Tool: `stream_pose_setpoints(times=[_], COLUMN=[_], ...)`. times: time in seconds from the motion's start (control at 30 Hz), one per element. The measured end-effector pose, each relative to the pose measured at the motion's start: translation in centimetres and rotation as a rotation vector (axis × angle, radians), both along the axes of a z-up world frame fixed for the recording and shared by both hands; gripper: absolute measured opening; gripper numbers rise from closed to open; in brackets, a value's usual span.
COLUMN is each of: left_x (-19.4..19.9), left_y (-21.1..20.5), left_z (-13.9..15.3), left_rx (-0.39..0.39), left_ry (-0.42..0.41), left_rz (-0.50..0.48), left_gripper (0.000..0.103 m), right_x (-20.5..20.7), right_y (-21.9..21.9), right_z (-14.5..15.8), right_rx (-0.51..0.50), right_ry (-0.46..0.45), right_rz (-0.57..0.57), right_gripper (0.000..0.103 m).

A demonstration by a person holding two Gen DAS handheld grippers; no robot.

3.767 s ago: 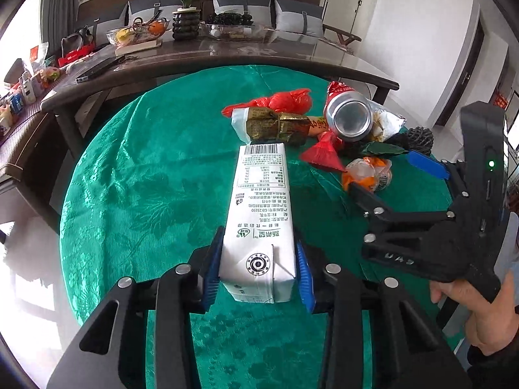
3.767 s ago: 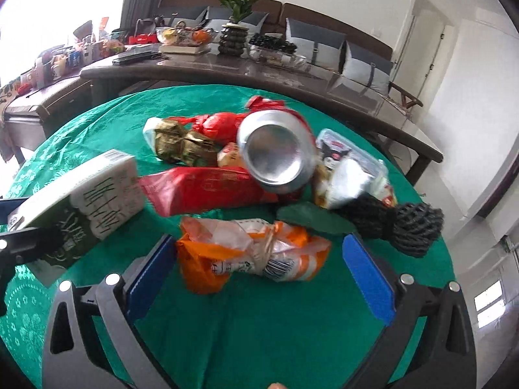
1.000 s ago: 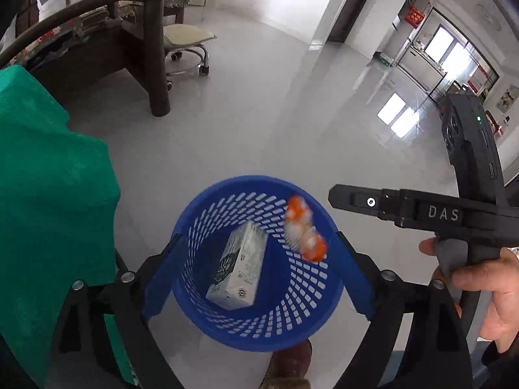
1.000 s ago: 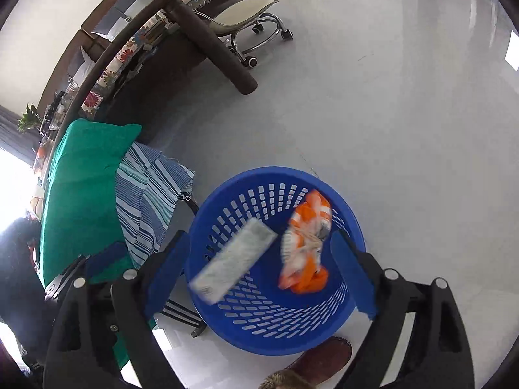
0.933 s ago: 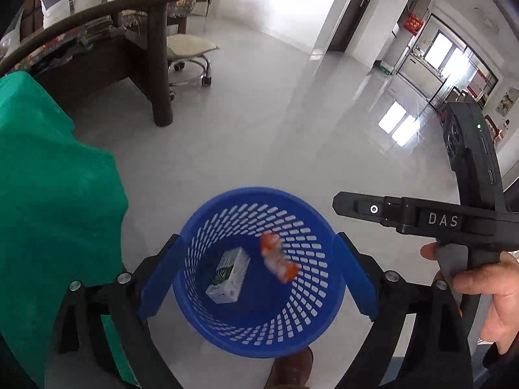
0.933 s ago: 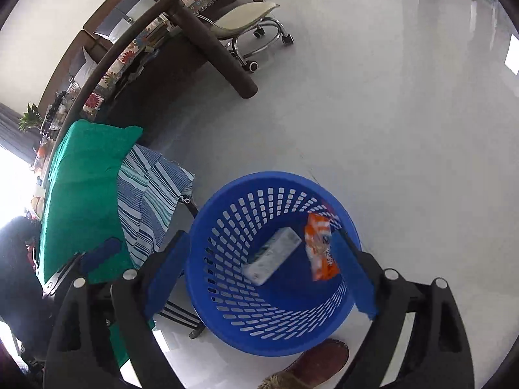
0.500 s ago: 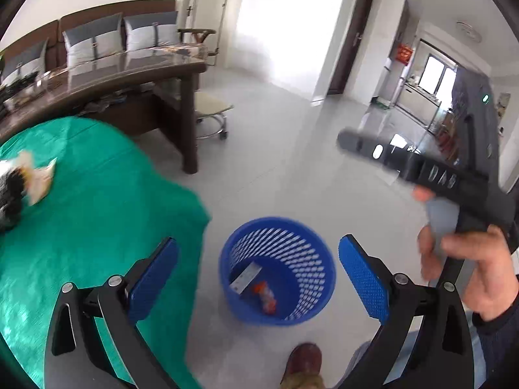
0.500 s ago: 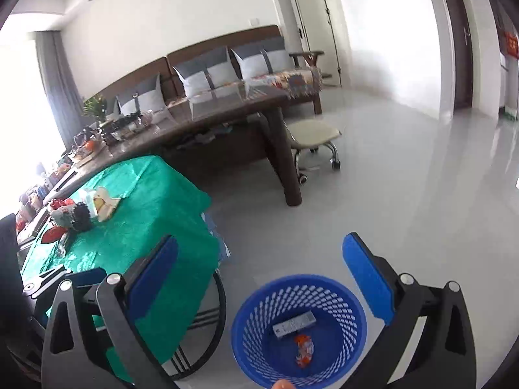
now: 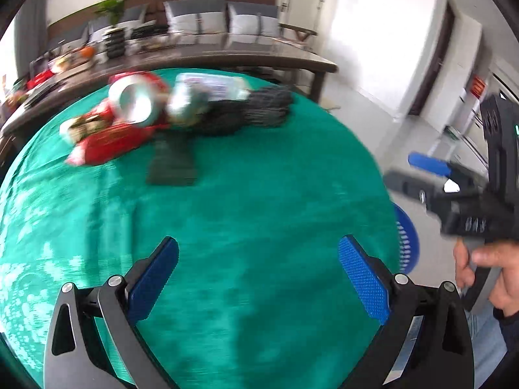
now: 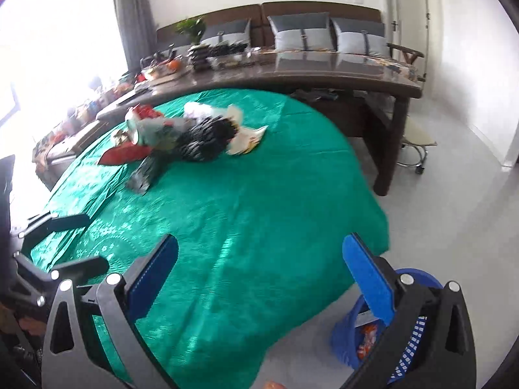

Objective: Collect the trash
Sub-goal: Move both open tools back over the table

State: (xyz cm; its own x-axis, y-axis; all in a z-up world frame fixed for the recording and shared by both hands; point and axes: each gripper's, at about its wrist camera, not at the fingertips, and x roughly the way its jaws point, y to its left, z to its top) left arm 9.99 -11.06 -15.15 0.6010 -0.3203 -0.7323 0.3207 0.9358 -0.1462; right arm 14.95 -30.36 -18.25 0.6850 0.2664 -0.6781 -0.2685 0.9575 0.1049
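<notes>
Trash lies at the far side of the green-clothed round table (image 9: pixel 259 194): a silver-ended can (image 9: pixel 134 102), a red wrapper (image 9: pixel 107 144), a dark green wrapper (image 9: pixel 172 165), a black mesh bundle (image 9: pixel 256 113) and a white packet (image 9: pixel 211 86). My left gripper (image 9: pixel 259 278) hangs open and empty over the near cloth. My right gripper (image 10: pixel 259 278) is also open and empty, above the table's right edge. The blue basket (image 10: pixel 418 340) stands on the floor below it, with an orange wrapper (image 10: pixel 366 340) inside. In the left wrist view, a hand (image 9: pixel 486 272) holds the right gripper (image 9: pixel 418 175).
A long dark wooden table (image 10: pixel 292 71) with a plant, fruit and clutter runs behind the round one. A stool on castors (image 10: pixel 418 142) stands by its leg. Pale floor (image 10: pixel 454 210) spreads to the right. The picture is motion-blurred.
Both grippers let the milk carton and orange wrapper drop into the blue basket, then swung up and back from over the basket to the green table.
</notes>
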Motion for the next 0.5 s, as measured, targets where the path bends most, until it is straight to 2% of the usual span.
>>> stream_pose_setpoints(times=[0.13, 0.23, 0.37, 0.5], left_x=[1.5, 3.6, 8.0, 11.7], left_y=[6.0, 9.6, 12.0, 12.6], left_z=[0.2, 0.2, 0.4, -0.3], left_rx=[-0.008, -0.002, 0.038, 0.090], left_ry=[-0.008, -0.005, 0.004, 0.016], left_rz=[0.103, 0.137, 0.109, 0.069], left_gripper=[0.098, 0.098, 0.098, 0.098], right_x=[1.2, 2.1, 2.7, 2.8], right_y=[3.7, 5.7, 7.3, 7.8], right_z=[-1.5, -2.4, -3.1, -3.3], right_rx=[-0.007, -0.001, -0.029, -0.061], right_ry=[0.065, 0.125, 0.142, 0.132], right_rz=[0.054, 0.085, 0.100, 0.096], right_gripper=[0.098, 0.098, 0.098, 0.098])
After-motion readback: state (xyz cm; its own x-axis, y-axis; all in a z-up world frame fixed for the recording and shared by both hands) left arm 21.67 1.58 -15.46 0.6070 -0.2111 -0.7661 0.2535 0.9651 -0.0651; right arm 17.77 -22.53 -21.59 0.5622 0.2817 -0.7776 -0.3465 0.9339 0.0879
